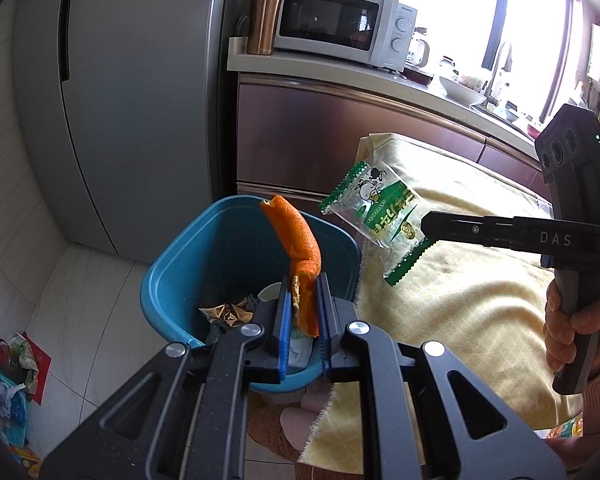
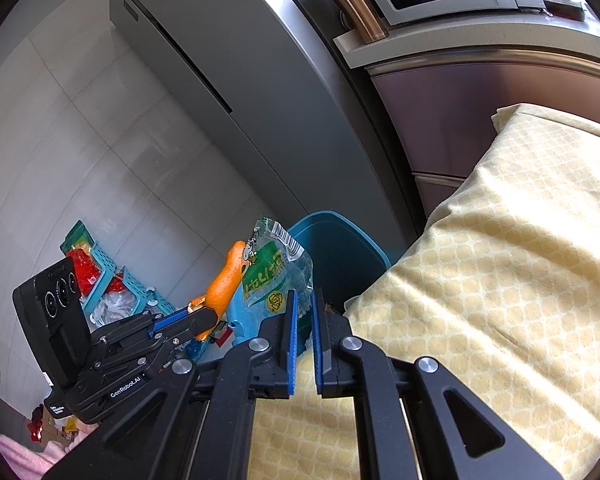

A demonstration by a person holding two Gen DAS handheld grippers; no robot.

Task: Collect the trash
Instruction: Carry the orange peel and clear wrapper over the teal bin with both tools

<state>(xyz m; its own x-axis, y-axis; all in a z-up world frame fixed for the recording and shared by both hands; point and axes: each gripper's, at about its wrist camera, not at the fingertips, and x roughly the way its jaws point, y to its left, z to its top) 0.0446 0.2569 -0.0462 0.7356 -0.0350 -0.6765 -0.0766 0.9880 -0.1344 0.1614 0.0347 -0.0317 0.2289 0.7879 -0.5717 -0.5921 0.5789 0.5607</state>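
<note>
The left gripper [image 1: 303, 312] pinches a soft, light orange peel [image 1: 296, 240] over the blue trash bin [image 1: 172, 276]. The right gripper [image 2: 304, 344] squeezes a crinkly snack wrapper [image 2: 276, 276] by its edge, beside the bin.

Kitchen background, non-task items only.
Grey refrigerator [image 1: 140, 92] is standing beside the surface [image 1: 320, 65], which is carrying a white microwave [image 1: 340, 24] and a copper tumbler [image 1: 265, 18] just left of it. Yellow quilted cloth [image 2: 520, 260] is lying in the foreground. Teal baskets [image 2: 112, 280] are sitting on the tiled floor [image 2: 52, 152].
</note>
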